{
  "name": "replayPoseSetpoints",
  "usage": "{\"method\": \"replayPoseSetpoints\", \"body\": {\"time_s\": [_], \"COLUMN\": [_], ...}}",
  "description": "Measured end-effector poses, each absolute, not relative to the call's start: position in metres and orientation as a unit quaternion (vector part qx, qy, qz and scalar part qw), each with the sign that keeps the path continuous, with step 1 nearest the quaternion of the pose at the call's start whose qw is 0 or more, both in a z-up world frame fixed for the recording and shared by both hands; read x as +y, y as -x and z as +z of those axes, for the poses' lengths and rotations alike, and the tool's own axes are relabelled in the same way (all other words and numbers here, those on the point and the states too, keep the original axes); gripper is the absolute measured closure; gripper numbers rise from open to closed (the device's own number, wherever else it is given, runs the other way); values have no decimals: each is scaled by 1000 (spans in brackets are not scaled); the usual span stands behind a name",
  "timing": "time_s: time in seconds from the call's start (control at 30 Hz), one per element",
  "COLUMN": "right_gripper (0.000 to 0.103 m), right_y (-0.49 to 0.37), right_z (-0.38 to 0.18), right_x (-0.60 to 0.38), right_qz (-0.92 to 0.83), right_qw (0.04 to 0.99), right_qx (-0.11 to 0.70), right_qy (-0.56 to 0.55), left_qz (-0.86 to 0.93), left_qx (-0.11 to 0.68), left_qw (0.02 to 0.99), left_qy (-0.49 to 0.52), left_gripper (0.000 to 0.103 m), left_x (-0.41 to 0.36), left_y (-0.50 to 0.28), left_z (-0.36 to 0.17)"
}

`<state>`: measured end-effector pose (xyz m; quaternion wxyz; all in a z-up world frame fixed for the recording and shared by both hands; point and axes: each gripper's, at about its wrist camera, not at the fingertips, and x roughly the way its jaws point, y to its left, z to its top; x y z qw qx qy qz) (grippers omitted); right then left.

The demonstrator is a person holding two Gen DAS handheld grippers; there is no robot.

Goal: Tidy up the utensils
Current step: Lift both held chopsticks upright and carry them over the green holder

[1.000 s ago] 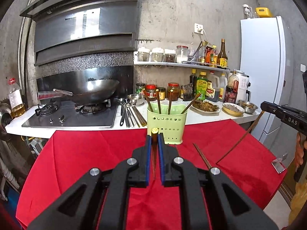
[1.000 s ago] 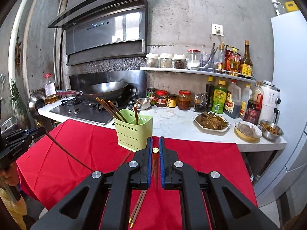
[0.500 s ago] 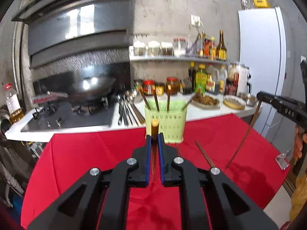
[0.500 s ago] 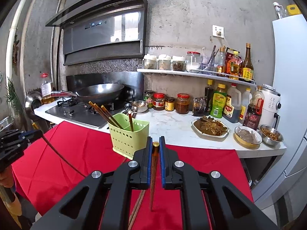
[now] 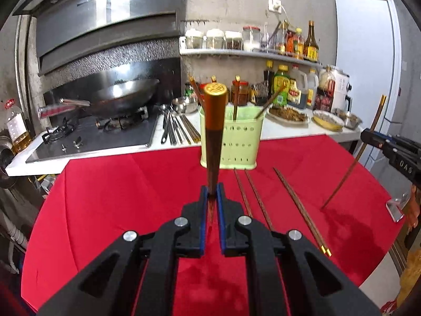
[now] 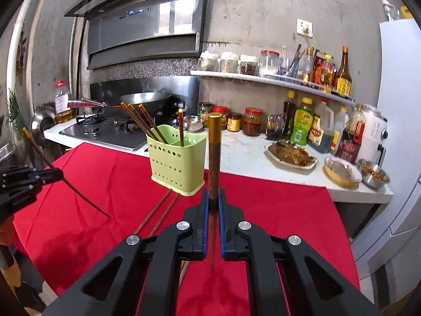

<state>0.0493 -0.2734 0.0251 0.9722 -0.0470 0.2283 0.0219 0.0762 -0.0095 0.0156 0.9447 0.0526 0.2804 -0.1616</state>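
My left gripper [image 5: 210, 193] is shut on a brown chopstick [image 5: 213, 131] with a gold cap, which stands nearly upright, its tip close to the red cloth. My right gripper [image 6: 213, 197] is shut on a like chopstick [image 6: 214, 158], also upright over the cloth. A light green holder [image 5: 232, 138] [image 6: 175, 160] with several chopsticks in it stands at the cloth's far edge. Three loose chopsticks [image 5: 297, 202] lie on the cloth in front of it in the left wrist view; two of them [image 6: 158, 212] show in the right wrist view.
The red cloth [image 5: 118, 197] covers a round table against a white counter [image 6: 244, 155]. On the counter are a stove with a wok [image 5: 123, 97], metal utensils [image 5: 173, 129], jars, bottles and food dishes [image 6: 290, 154]. A white fridge [image 5: 368, 58] stands to the right.
Both grippers have sunk toward the cloth, and both held chopsticks have swung from lying along the fingers to standing upright. The holder looks closer in the left wrist view.
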Motion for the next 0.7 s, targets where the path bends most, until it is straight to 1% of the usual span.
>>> {"method": "replayPoseSetpoints", "body": {"time_s": [0.27,0.53,0.7], "right_gripper": [96,96,96], "right_y": [-84,-138,-170], "right_z": [44,97,119], "right_x": [-279,-270,-261], "right_qz": [26,36,50], "right_qw": [979,991,993], "right_qx": [198,124,94], "right_qy": [34,45,48], "left_qz": [-166,-181,-193], "left_qx": [251,198,184], "left_qw": [953,963,963], "left_qy": [-31,-36,-36], "left_gripper": [96,96,96], "left_x": [-15,-49,-70], "left_y": [-105,-160,-188], "left_z": [47,97,112]}}
